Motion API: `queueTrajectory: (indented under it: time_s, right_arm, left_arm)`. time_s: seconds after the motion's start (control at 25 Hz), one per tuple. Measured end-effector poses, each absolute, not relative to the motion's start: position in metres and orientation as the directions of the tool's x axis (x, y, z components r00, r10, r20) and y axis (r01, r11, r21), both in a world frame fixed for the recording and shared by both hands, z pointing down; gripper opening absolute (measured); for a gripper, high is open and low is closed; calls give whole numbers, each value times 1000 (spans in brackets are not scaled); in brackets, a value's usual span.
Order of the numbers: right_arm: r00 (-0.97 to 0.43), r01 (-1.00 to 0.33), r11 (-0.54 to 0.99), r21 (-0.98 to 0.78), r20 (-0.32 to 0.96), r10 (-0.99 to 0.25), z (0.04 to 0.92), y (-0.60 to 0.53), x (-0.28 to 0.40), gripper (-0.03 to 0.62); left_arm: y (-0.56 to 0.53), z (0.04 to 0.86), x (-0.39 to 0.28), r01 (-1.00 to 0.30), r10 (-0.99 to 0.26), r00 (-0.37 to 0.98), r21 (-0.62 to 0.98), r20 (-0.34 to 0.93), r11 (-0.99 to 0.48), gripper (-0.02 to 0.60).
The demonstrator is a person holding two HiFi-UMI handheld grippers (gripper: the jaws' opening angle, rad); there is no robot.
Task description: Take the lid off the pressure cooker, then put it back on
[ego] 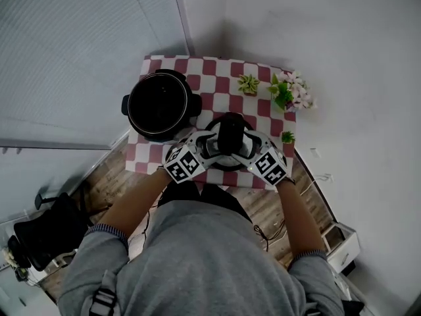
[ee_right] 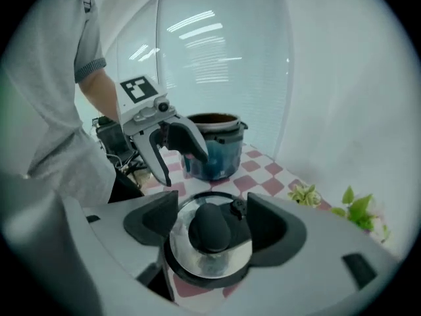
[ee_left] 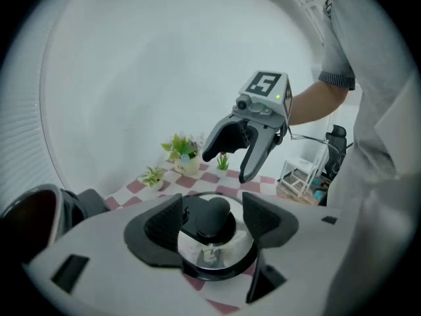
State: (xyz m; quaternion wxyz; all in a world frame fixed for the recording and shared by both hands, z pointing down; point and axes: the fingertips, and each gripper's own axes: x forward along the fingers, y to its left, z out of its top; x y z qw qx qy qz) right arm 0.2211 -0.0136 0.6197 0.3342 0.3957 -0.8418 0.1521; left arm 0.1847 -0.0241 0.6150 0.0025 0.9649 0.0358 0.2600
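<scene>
Polished steel under a rounded black knob, the round dark-rimmed pressure-cooker lid point(ee_right: 209, 254) lies flat on the red-and-white checked cloth of the tabletop point(ego: 217, 68), near its front edge. The left tongs point(ee_right: 183, 168) and right tongs point(ee_left: 227, 167), both white plastic with ridged black pads, hang just above the lid on either side. Each pair is spread wide and grips nothing. The glossy dark cylindrical cooker pot point(ego: 160, 105), with stubby side handles, stands uncovered at the left edge toward the back corner. Small leafy potted plants point(ego: 289, 91) line the back right corner.
</scene>
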Motion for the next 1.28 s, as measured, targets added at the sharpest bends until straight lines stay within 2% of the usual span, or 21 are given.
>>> queueTrajectory:
  time_s: [0.32, 0.52, 0.84, 1.28]
  right_arm:
    - [-467, -856, 517, 10, 414, -781, 516, -17, 218, 345]
    - [-434, -886, 462, 34, 288, -854, 474, -13, 218, 344]
    - [-390, -916, 401, 29, 182, -903, 428, -4, 217, 344]
    - [-379, -919, 392, 48, 165, -910, 411, -2, 209, 344]
  left_arm:
    - [-35, 504, 169, -74, -59, 976, 67, 212, -995, 310]
    - [-45, 457, 160, -131, -126, 987, 50, 99, -990, 310]
    - [-48, 403, 148, -160, -160, 987, -12, 5, -987, 310]
    - [-52, 389, 139, -167, -166, 986, -18, -24, -986, 310]
